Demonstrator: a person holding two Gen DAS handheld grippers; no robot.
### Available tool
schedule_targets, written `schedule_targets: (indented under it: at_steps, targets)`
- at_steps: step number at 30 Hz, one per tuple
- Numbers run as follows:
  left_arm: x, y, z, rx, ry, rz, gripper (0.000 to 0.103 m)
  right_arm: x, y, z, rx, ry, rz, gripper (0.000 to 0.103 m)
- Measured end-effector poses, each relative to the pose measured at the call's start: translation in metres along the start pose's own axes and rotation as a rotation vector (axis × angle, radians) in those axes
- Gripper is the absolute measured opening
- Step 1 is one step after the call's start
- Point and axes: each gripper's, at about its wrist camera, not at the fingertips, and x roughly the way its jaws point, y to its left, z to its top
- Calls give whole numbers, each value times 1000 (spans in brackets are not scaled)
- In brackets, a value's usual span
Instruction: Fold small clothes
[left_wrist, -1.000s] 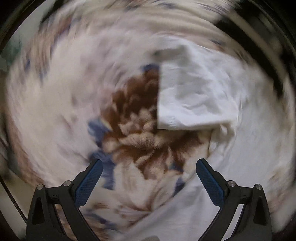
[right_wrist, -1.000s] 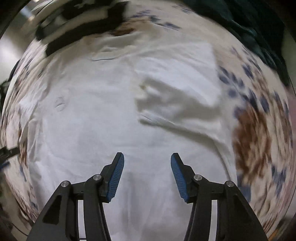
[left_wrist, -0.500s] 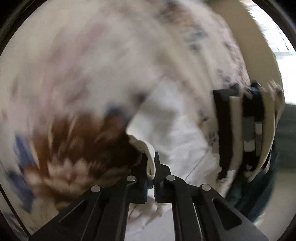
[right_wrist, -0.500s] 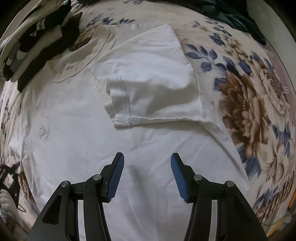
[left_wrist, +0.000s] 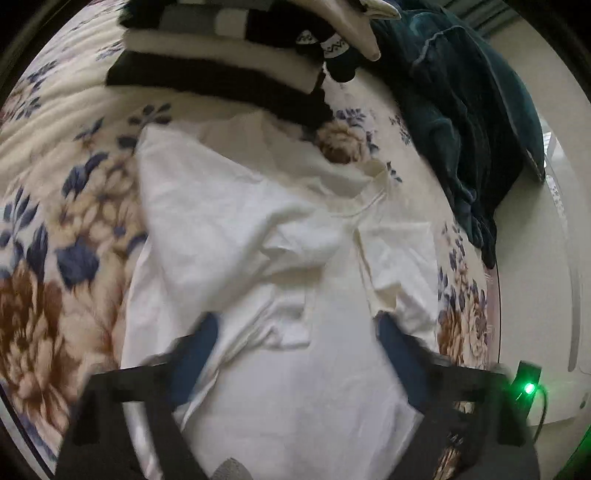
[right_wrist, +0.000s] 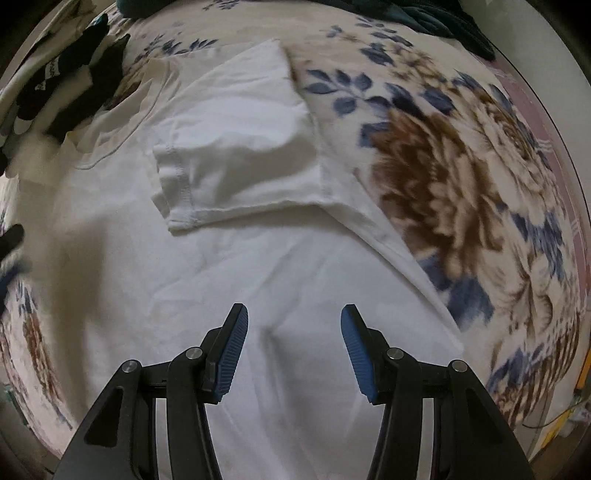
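A white T-shirt (left_wrist: 295, 387) lies flat on a floral blanket (left_wrist: 44, 302). In the left wrist view one sleeve (left_wrist: 229, 229) is folded in over the body and the other sleeve (left_wrist: 399, 258) lies at the right. My left gripper (left_wrist: 295, 339) is open and empty, just above the shirt's body. In the right wrist view the shirt (right_wrist: 184, 295) fills the middle, with a sleeve (right_wrist: 240, 155) folded inward over it. My right gripper (right_wrist: 293, 339) is open and empty above the shirt's body.
A stack of folded black and white clothes (left_wrist: 229, 55) lies beyond the shirt's collar; it also shows in the right wrist view (right_wrist: 66, 85). A dark teal garment (left_wrist: 472, 122) is heaped at the right. The blanket (right_wrist: 461, 184) spreads right of the shirt.
My left gripper was shut on the sleeve's edge half a second ago; it has let go, opened and now looks along the shirt. The right gripper has barely moved.
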Motion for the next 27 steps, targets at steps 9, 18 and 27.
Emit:
schedule_targets:
  at_steps: [9, 18, 27]
  targets:
    - [-27, 38, -39, 97, 10, 317, 92, -19, -53, -14, 21, 66, 87, 55]
    - [-29, -50, -102, 214, 53, 322, 95, -74, -118, 25, -44, 145, 141, 69]
    - [29, -201, -230, 167, 236, 243, 95, -93, -215, 62, -264, 263, 169, 69]
